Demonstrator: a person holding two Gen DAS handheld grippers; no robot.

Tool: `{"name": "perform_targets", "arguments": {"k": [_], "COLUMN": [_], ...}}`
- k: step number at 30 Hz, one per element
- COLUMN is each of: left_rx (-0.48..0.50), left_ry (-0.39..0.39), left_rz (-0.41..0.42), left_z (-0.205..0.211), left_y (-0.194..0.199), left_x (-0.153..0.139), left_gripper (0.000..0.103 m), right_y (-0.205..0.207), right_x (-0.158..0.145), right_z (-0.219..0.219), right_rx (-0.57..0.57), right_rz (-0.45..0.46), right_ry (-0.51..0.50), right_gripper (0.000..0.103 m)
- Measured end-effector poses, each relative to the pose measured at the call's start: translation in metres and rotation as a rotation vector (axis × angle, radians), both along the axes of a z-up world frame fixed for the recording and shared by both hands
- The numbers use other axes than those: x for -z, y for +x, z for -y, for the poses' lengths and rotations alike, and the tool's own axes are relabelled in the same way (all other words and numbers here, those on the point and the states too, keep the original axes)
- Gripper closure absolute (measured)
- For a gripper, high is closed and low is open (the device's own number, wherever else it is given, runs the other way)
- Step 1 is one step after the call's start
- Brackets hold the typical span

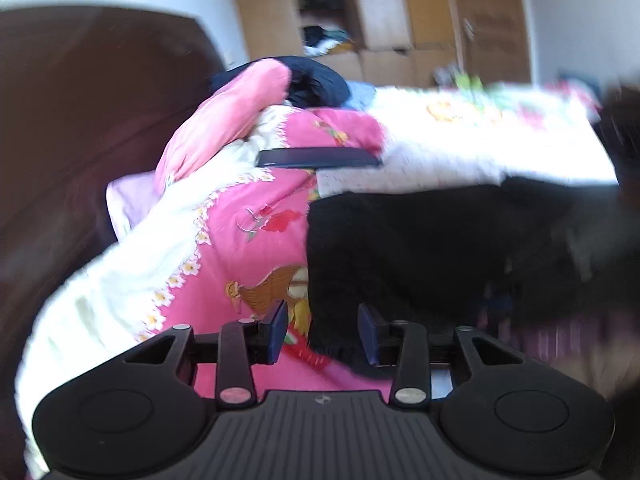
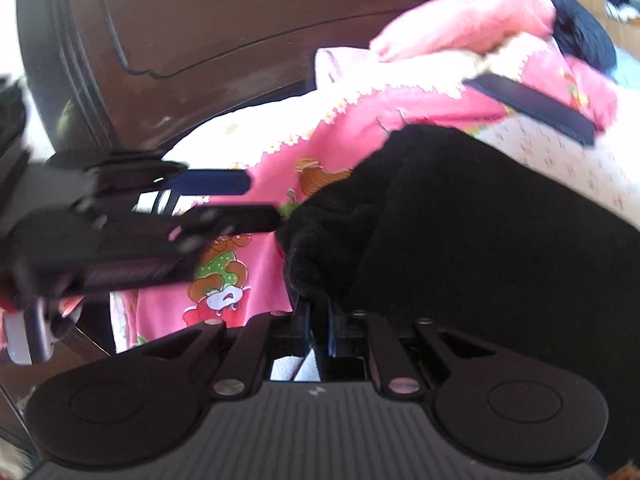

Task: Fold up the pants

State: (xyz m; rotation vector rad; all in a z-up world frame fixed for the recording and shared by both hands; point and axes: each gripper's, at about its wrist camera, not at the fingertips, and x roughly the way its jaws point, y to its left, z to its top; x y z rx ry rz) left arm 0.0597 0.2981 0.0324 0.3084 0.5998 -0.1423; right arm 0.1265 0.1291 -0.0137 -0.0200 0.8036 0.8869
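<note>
Black pants heaped on pink quilt atop bed. Right gripper clamped tight on pants fold. Left gripper spread wide, seemingly gripping nothing, by pants edge.

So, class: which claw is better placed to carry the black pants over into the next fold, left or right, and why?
Probably the right claw: it is shut on the black pants. The left claw is open, holding nothing, at the cloth's edge.

Home bedroom: dark wooden headboard, pink cartoon quilt, wooden wardrobe.
</note>
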Motion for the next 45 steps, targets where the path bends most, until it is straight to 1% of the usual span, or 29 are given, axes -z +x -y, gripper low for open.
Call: {"name": "perform_targets", "arguments": {"k": [2, 4, 6, 7, 9, 10, 13, 15, 16, 18, 19, 20, 21, 22, 24, 25, 26, 28, 29, 31, 32, 34, 35, 37, 39, 40, 43, 45], "left_rx": [0.053, 0.099, 0.109, 0.103, 0.095, 0.083, 0.058, 0.028, 0.010, -0.014, -0.041, -0.079, -0.127, -0.180, -0.271, -0.305, -0.325, -0.329, -0.314, -0.246, -0.197, -0.084, -0.021, 0.100, 0.225, 0.293, 0.450, 0.540], "left_ry": [0.099, 0.160, 0.209, 0.212, 0.164, 0.155, 0.178, 0.194, 0.214, 0.241, 0.252, 0.268, 0.278, 0.269, 0.208, 0.190, 0.186, 0.194, 0.197, 0.191, 0.188, 0.179, 0.161, 0.093, 0.030, 0.023, 0.023, 0.008], "left_rz": [-0.027, -0.048, -0.018, -0.001, 0.013, 0.018, 0.041, 0.027, 0.017, -0.025, -0.042, -0.060, -0.068, -0.081, -0.112, -0.111, -0.100, -0.068, -0.053, -0.032, -0.025, -0.012, -0.010, -0.027, -0.055, -0.061, -0.079, -0.111], "left_z": [0.011, 0.022, 0.031, 0.033, 0.029, 0.026, 0.021, 0.018, 0.016, 0.012, 0.010, 0.008, 0.003, -0.004, -0.019, -0.023, -0.023, -0.014, -0.007, 0.019, 0.036, 0.078, 0.100, 0.149, 0.199, 0.226, 0.296, 0.335], "left_y": [-0.003, 0.000, 0.008, 0.013, 0.023, 0.027, 0.029, 0.027, 0.026, 0.024, 0.022, 0.022, 0.023, 0.025, 0.026, 0.024, 0.022, 0.017, 0.015, 0.013, 0.013, 0.013, 0.014, 0.018, 0.022, 0.023, 0.025, 0.024], "left_x": [0.011, 0.021, 0.025, 0.024, 0.017, 0.014, 0.013, 0.018, 0.024, 0.038, 0.043, 0.047, 0.050, 0.050, 0.045, 0.040, 0.034, 0.019, 0.011, -0.002, -0.007, -0.011, -0.011, -0.007, 0.001, 0.007, 0.020, 0.024], "left_gripper": [0.050, 0.050, 0.050, 0.050, 0.048, 0.048, 0.050, 0.051, 0.051, 0.050, 0.050, 0.050, 0.050, 0.050, 0.051, 0.051, 0.051, 0.051, 0.051, 0.050, 0.050, 0.050, 0.050, 0.049, 0.049, 0.049, 0.049, 0.049], "right_y": [0.003, 0.002, -0.002, -0.004, -0.008, -0.008, -0.007, -0.007, -0.008, -0.012, -0.015, -0.016, -0.017, -0.017, -0.018, -0.018, -0.018, -0.022, -0.025, -0.031, -0.034, -0.043, -0.047, -0.058, -0.075, -0.086, -0.120, -0.137], "right_x": [-0.006, -0.011, -0.015, -0.015, -0.015, -0.015, -0.014, -0.006, 0.000, 0.012, 0.016, 0.018, 0.017, 0.015, 0.008, 0.003, -0.002, -0.009, -0.012, -0.013, -0.012, -0.010, -0.009, -0.011, -0.014, -0.015, -0.012, -0.005], "right_z": [0.003, 0.003, 0.000, -0.001, 0.000, 0.000, -0.006, -0.015, -0.020, -0.031, -0.031, -0.028, -0.025, -0.021, -0.005, 0.005, 0.017, 0.046, 0.064, 0.103, 0.123, 0.176, 0.203, 0.262, 0.317, 0.346, 0.422, 0.461], "right_rx": [0.012, 0.006, -0.015, -0.027, -0.038, -0.037, -0.030, -0.032, -0.039, -0.073, -0.060, -0.054, -0.068, -0.072, -0.046, -0.032, -0.005, 0.058, 0.091, 0.169, 0.213, 0.338, 0.410, 0.569, 0.723, 0.801, 1.019, 1.146], "right_rz": [-0.007, -0.008, 0.017, 0.034, 0.042, 0.041, 0.029, 0.025, 0.017, 0.022, 0.033, 0.017, -0.001, -0.014, -0.038, -0.053, -0.064, -0.072, -0.073, -0.082, -0.090, -0.116, -0.129, -0.146, -0.143, -0.143, -0.136, -0.143], "right_ry": [0.024, 0.043, 0.025, 0.012, -0.003, -0.002, 0.014, -0.002, -0.018, -0.089, -0.087, -0.066, -0.049, -0.032, 0.023, 0.055, 0.086, 0.146, 0.169, 0.180, 0.178, 0.174, 0.173, 0.179, 0.195, 0.209, 0.256, 0.282], "right_gripper": [0.094, 0.094, 0.094, 0.094, 0.094, 0.094, 0.094, 0.094, 0.093, 0.091, 0.087, 0.085, 0.080, 0.080, 0.080, 0.080, 0.080, 0.080, 0.080, 0.080, 0.080, 0.079, 0.079, 0.079, 0.079, 0.079, 0.078, 0.073]}}
